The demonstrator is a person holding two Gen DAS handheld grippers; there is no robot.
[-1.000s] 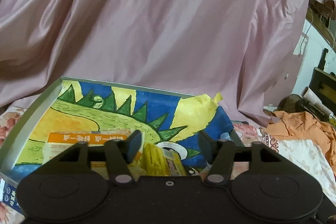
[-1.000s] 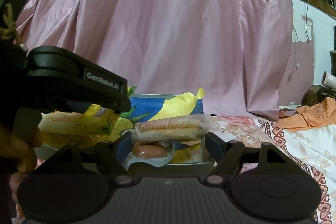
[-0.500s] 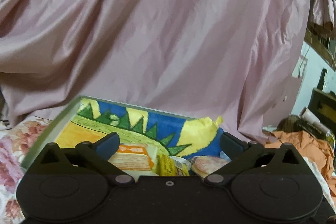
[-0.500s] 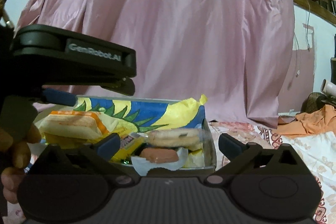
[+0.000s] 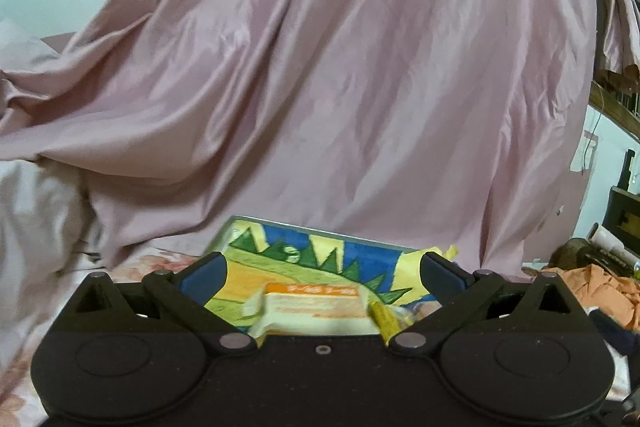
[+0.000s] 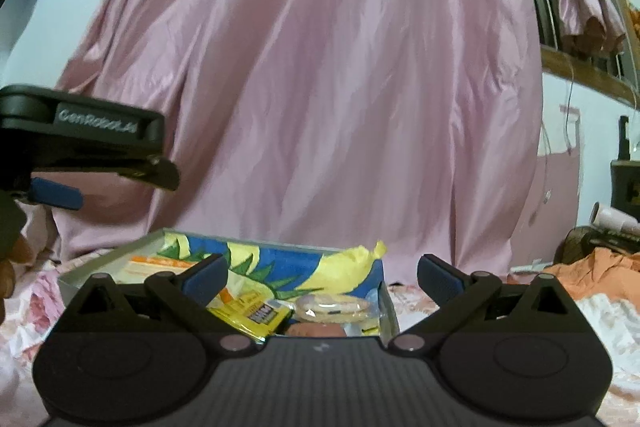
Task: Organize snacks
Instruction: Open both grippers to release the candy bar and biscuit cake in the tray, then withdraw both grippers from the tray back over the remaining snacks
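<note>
Snack packets lie in tray (image 6: pixel 390 301) on bed: orange-banded wafer pack (image 5: pixel 316 307), yellow packet (image 6: pixel 256 315). Left hand-held gripper (image 5: pixel 322 277), right hand-held gripper (image 6: pixel 322 277) just spread wide, empty. Sorting looks near done.

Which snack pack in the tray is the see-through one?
The round biscuit pack by the tray's right wall; the yellow packet and orange-striped pack to its left are opaque.

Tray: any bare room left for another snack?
Free: the tray's far painted half, between the back rim and the orange-white pack. Crowded: near right corner, where the yellow packet, clear-wrapped biscuit and a reddish snack sit.
</note>
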